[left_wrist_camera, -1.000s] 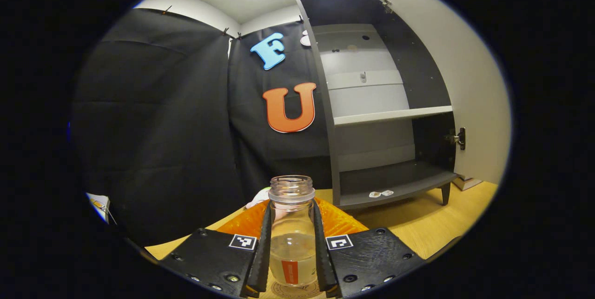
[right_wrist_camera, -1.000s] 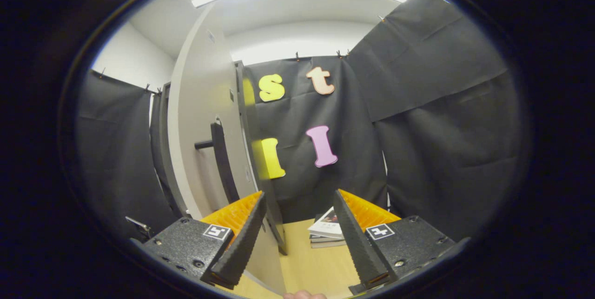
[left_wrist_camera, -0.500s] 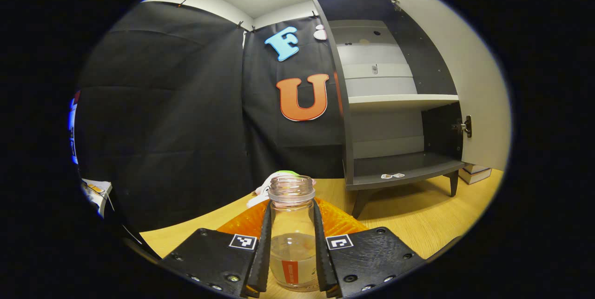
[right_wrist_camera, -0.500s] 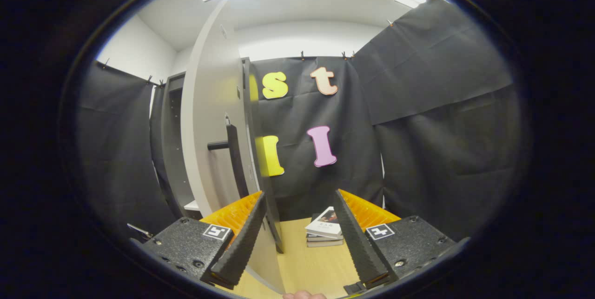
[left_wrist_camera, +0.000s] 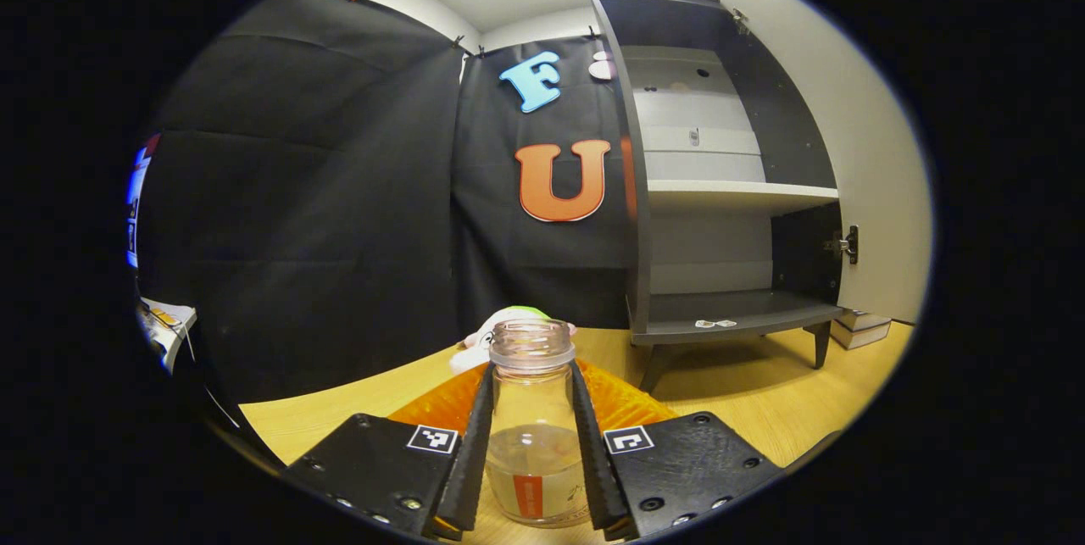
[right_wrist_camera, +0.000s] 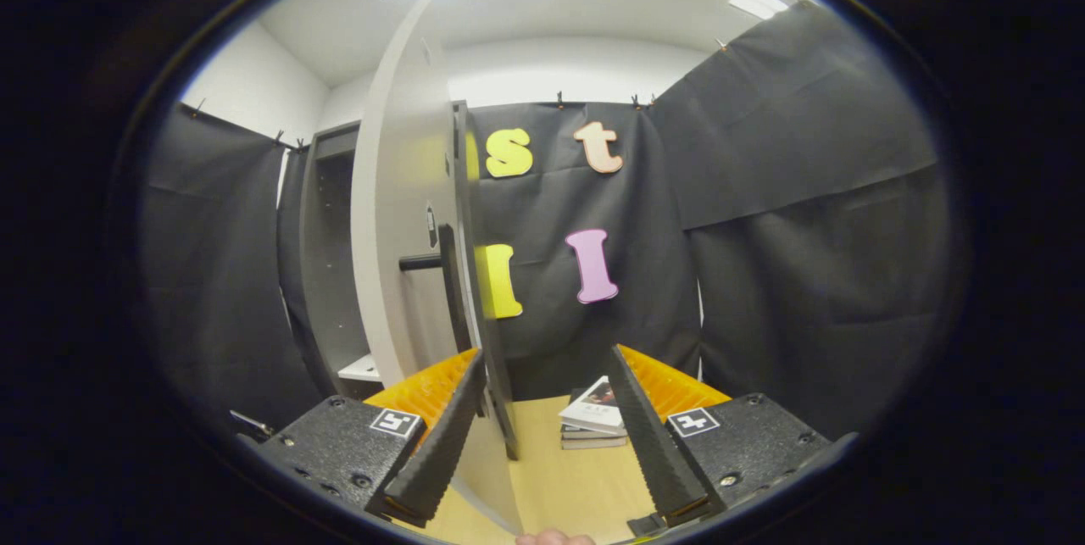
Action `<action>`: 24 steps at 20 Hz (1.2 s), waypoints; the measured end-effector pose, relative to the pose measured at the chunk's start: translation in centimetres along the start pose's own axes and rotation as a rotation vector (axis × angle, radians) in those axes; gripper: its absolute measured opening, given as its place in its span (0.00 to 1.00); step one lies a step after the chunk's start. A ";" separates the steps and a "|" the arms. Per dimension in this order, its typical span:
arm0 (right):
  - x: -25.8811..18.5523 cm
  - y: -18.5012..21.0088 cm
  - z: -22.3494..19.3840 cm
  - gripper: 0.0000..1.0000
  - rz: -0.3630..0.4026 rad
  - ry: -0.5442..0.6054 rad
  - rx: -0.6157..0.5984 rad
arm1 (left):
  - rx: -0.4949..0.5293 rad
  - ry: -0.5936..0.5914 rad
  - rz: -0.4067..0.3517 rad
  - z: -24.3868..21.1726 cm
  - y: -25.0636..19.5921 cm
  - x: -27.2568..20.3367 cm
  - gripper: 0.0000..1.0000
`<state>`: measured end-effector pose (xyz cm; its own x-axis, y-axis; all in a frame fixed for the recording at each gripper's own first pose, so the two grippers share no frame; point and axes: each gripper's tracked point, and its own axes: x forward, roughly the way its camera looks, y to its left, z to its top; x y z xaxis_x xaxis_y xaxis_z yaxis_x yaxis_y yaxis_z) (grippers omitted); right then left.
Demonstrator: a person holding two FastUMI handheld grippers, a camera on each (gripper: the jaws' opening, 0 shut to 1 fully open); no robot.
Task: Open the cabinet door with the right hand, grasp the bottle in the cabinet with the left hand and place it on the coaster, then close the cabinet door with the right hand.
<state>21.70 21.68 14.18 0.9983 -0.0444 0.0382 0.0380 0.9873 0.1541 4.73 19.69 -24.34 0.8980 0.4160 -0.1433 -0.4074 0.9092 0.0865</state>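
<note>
In the left gripper view, the left hand-held gripper (left_wrist_camera: pixel 531 443) pinches a clear, capless bottle (left_wrist_camera: pixel 532 435), both fingers pressed against its sides. The bottle stands upright, a little liquid in its lower part, and its base seems to rest on the wooden bench (left_wrist_camera: pixel 763 409) (the very bottom is cut off, so I cannot tell what lies under it). Farther off to the right the cabinet (left_wrist_camera: pixel 729 189) stands open, a pale shelf (left_wrist_camera: pixel 737 193) across its middle and two small stickers on its floor.

In the right gripper view, the right hand-held gripper (right_wrist_camera: pixel 547 435) is spread wide with nothing between its fingers. The open cabinet door (right_wrist_camera: pixel 398 214) stands edge-on at near left, its dark bar handle (right_wrist_camera: pixel 445 282) just beyond the left finger. A stack of books (right_wrist_camera: pixel 593 422) lies on the bench farther back.
</note>
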 end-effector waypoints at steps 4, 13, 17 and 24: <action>-0.2 0.0 -0.2 0.91 -0.001 0.009 0.004 | 0.005 0.010 -0.017 0.0 -0.1 0.0 0.54; -0.4 0.2 -0.5 0.91 0.004 0.017 0.026 | 0.019 0.003 -0.070 2.0 -0.6 -0.7 0.95; -0.2 0.2 -0.7 0.91 0.012 0.020 0.027 | 0.024 -0.033 -0.084 6.0 -0.5 -1.7 0.95; 0.6 -0.1 -0.5 0.91 0.023 -0.002 0.010 | 0.044 -0.060 -0.162 15.5 -2.0 -4.3 0.95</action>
<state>22.36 21.62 13.67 0.9988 -0.0215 0.0435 0.0141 0.9865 0.1632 4.30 15.80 -8.64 0.9602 0.2611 -0.0995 -0.2501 0.9619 0.1106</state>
